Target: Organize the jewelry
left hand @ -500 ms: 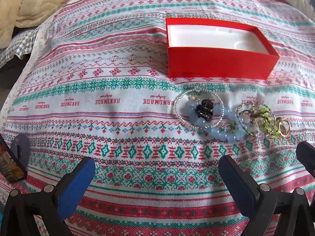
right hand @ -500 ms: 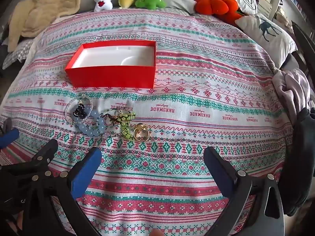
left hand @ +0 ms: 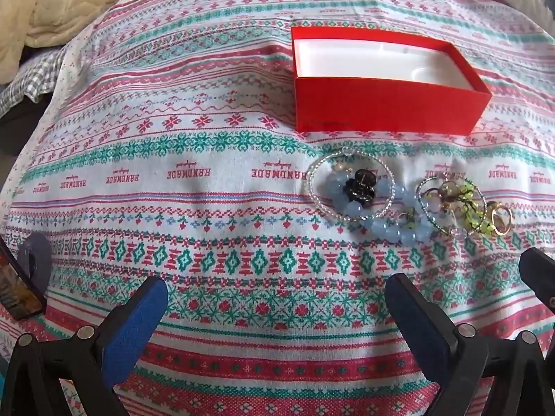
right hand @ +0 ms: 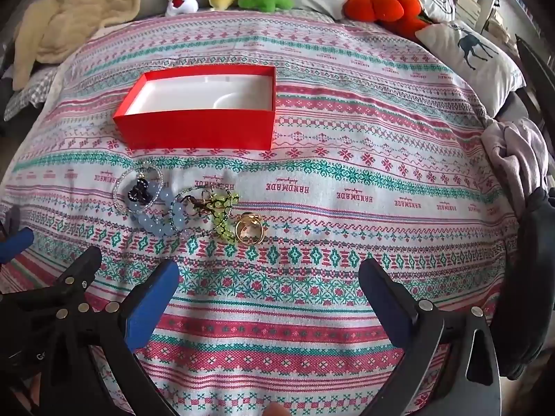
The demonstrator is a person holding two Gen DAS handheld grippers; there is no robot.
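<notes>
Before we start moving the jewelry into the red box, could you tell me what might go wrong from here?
1. The blue bead bracelet, black clip and green beaded piece lie overlapped, so lifting one may drag the others.
2. The gold ring is thin and lies flat on soft cloth; the open right gripper could slip off it or pinch fabric.

You're getting soft, even daylight here, brightest at the upper right. Shadows stay faint. Fisheye bends the patterned cloth [right hand: 312, 180] hard toward every edge, corners darken, detail slightly soft throughout.
</notes>
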